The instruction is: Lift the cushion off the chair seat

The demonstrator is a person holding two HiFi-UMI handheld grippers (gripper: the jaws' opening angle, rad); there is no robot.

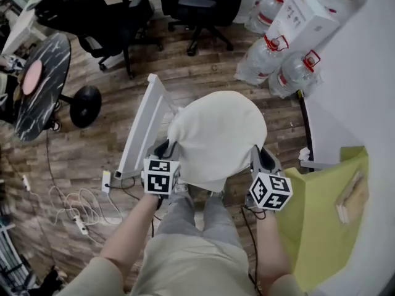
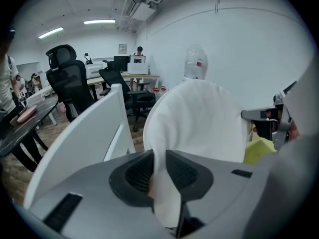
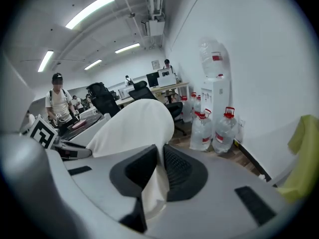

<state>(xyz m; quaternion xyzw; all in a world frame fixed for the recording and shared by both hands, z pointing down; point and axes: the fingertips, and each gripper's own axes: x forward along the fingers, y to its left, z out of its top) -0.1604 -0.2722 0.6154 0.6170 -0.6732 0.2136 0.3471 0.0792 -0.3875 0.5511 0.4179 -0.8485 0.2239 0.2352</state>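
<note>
- The cushion (image 1: 216,137), off-white and rounded, sits in the middle of the head view. It is held by its near edge, with one pair of tongs at each lower corner.
- The left tongs (image 2: 158,159) are narrow and pinch a fold of the cushion's fabric between the two dark ribbed pads. The fold runs down through the gap, and the rest of the cushion rises behind the pads, right of centre in that view.
- The right tongs (image 3: 160,156) are also nearly closed and clamp a flap of the same fabric. The cushion arches away from them towards the upper left of the right gripper view.
- In the head view a marker cube shows on each pair of tongs, at the lower left and lower right of the cushion. A bare forearm runs down from each cube to the bottom edge.
- The white chair (image 1: 143,128) shows just left of the cushion in the head view, partly covered by it. Whether the two touch I cannot tell.
- The person's legs in beige trousers (image 1: 185,251) fill the lower middle, above a wooden floor (image 1: 92,147).
- Clear water bottles (image 1: 265,57) with red caps stand at the upper right, by a white wall.
- Black office chairs (image 1: 203,5) stand along the top edge.
- A round dark desk (image 1: 40,85) is at the left edge.
- A yellow-green cloth (image 1: 321,208) lies at the lower right.
</note>
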